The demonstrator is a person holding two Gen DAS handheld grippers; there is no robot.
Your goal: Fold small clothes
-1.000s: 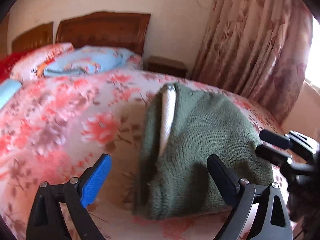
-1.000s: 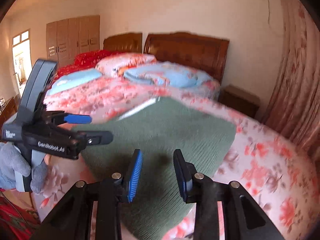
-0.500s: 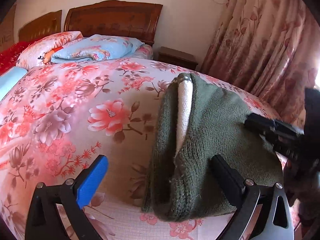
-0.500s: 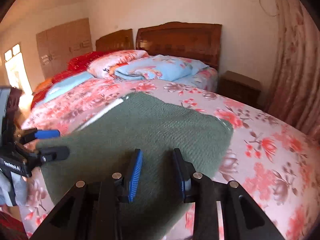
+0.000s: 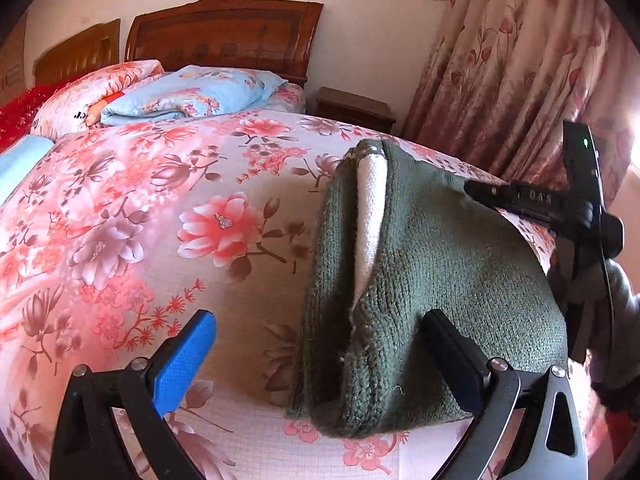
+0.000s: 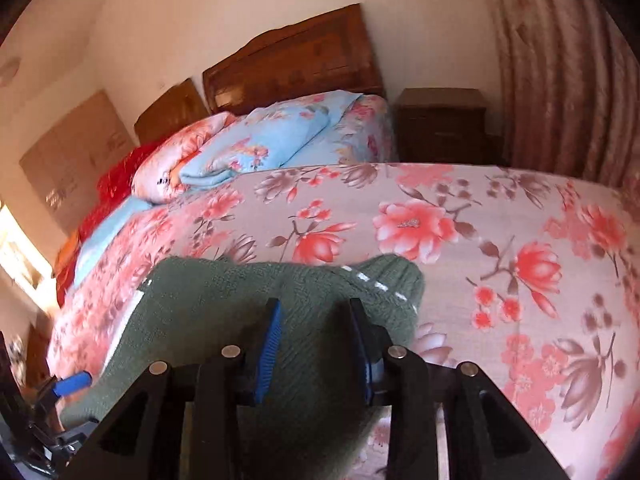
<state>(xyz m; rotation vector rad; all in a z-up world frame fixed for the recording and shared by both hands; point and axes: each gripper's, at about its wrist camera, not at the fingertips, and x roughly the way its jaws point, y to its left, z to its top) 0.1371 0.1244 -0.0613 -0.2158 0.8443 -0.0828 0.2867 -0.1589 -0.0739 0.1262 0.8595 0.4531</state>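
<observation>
The green knitted garment (image 5: 432, 280) lies folded on the floral bedspread (image 5: 132, 240), close to the near edge of the bed, with a strip of white lining (image 5: 370, 220) showing in the open fold along its left side.

Starting at your left: your left gripper (image 5: 320, 360) hangs low over the near left corner of the garment with its jaws wide apart. The blue pad (image 5: 184, 360) is over bare bedspread, the black finger (image 5: 452, 356) sits over the knit, and nothing is pinched. Between them lies the near end of that open fold, which looks like the natural place to take hold.

Expect the knit to be soft, thick and limp. It is probably light, but it will sag and drag rather than hold a line, and the loose weave could snag or stretch if you pull on a single layer. Pinch through both layers at a corner or along an edge, never the flat middle.

To the right, your right gripper (image 6: 316, 344) is over the garment's right side, jaws partly apart. Knit shows in the gap, but whether the pads actually press on a raised fold of it cannot be told. From the left wrist view its fingers (image 5: 500, 194) reach in across the far right edge.
</observation>
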